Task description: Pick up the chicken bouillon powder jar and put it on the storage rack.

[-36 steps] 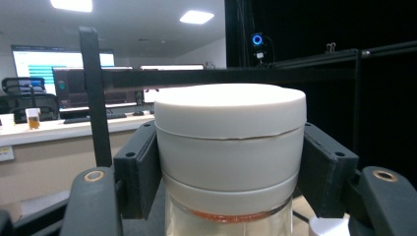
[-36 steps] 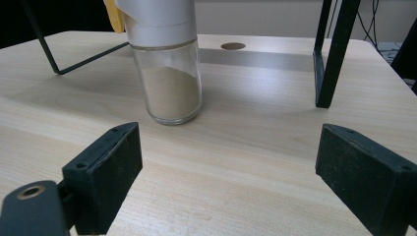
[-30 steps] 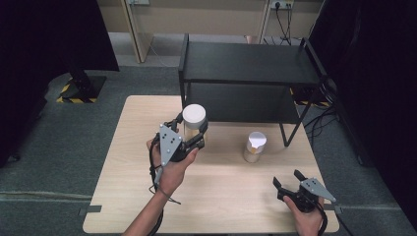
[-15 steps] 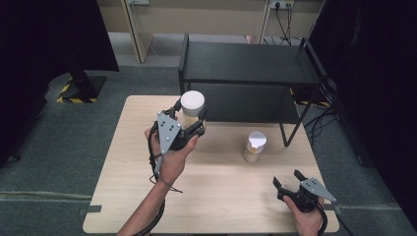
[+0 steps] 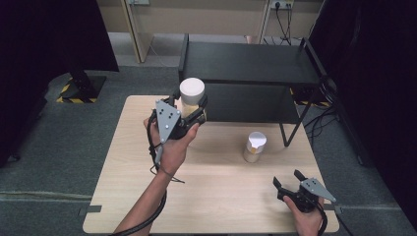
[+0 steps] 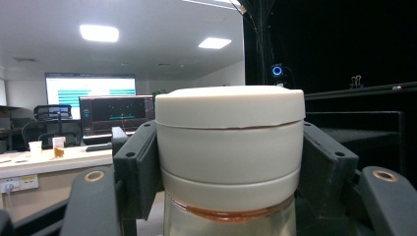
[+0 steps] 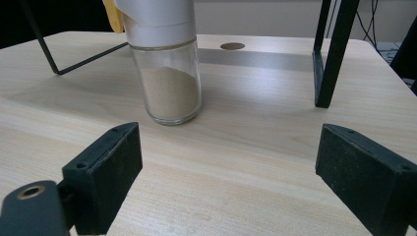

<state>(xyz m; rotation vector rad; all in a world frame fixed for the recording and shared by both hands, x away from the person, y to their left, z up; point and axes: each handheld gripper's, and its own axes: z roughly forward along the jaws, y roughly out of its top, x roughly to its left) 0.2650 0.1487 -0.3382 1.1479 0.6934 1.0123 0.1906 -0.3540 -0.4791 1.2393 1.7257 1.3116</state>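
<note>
A white-capped glass jar [image 5: 192, 94] is lifted off the table, upright, with my left gripper [image 5: 189, 109] shut on it just under its cap. In the left gripper view the white-capped jar [image 6: 229, 147] sits between both black pads [image 6: 141, 167], which press on its cap. A second glass jar [image 5: 254, 146] with a white cap and pale powder stands on the wooden table [image 5: 216, 196] right of centre. My right gripper [image 5: 288, 180] rests low at the table's near right, open and holding nothing. In the right gripper view the second jar [image 7: 166, 64] stands beyond the spread jaws.
A black two-level metal rack [image 5: 248, 64] stands at the table's far side, its legs [image 7: 332, 54] on the tabletop near the standing jar. Grey carpet surrounds the table. Bare wood lies between the two hands.
My left gripper has risen with the white-capped jar and shifted slightly away toward the rack. The right gripper and the standing jar have stayed put.
</note>
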